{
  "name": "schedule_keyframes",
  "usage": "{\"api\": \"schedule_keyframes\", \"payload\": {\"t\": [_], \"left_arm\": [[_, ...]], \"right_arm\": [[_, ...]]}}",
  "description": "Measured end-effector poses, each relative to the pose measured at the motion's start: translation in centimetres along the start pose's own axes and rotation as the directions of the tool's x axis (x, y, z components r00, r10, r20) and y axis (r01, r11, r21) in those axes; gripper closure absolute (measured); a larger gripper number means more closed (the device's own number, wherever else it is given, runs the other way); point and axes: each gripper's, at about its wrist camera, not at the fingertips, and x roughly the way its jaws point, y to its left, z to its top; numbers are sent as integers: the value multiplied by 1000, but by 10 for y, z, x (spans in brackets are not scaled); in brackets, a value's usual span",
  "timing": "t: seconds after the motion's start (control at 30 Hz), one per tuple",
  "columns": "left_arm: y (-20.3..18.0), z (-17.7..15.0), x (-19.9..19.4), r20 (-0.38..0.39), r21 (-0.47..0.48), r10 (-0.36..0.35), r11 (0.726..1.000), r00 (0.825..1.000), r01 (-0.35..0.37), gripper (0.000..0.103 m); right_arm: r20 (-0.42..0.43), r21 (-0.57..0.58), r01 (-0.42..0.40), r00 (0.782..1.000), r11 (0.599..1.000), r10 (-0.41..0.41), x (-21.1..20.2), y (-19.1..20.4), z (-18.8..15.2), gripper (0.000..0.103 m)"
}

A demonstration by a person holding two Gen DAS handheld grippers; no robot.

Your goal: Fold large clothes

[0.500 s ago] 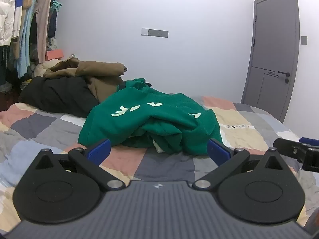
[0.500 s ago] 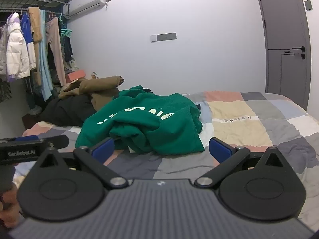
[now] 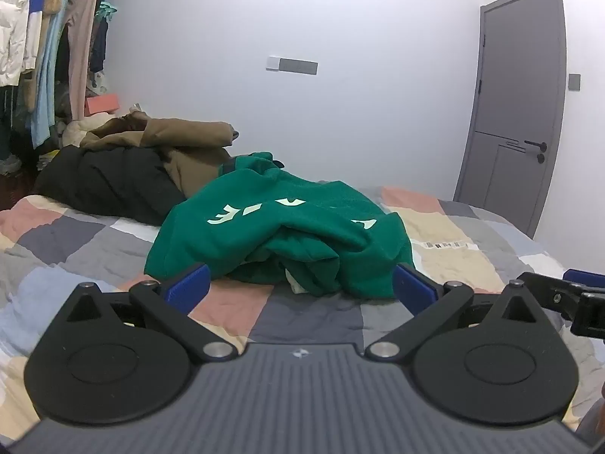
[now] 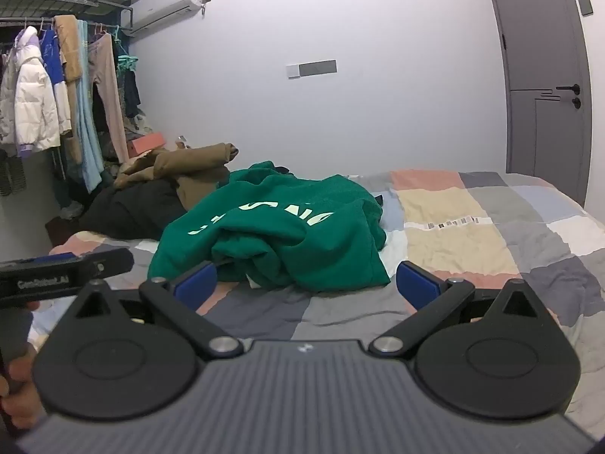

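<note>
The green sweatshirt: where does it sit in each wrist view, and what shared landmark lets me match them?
Left wrist: green sweatshirt at centre, crumpled on the bed, beyond the open left tool.
Right wrist: at centre, slightly left, beyond the open right tool.
Shared landmark: grey door at right.

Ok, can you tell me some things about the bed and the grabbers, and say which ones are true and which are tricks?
1. The green sweatshirt lies crumpled on the bed. True.
2. The left gripper is squeezing it. False: its jaws are wide open, nothing between them.
3. The right gripper is open too. True.
4. The door is wide open. False: it is shut.
5. A brown coat lies behind the sweatshirt. True.
</note>
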Motion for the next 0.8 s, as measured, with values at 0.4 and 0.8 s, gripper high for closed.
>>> {"api": "schedule_keyframes", "payload": {"t": [0.4,0.8], "left_arm": [[-1,3,-2,-1,3,-2,1000,1000,2,0],[-7,1,1,1,12,-10,1000,1000,10,0]], "right_arm": [[-12,-8,1,1000,1000,-1,2,3,0,0],[-18,-22,-1,1000,1000,1,3,6,-1,0]]}}
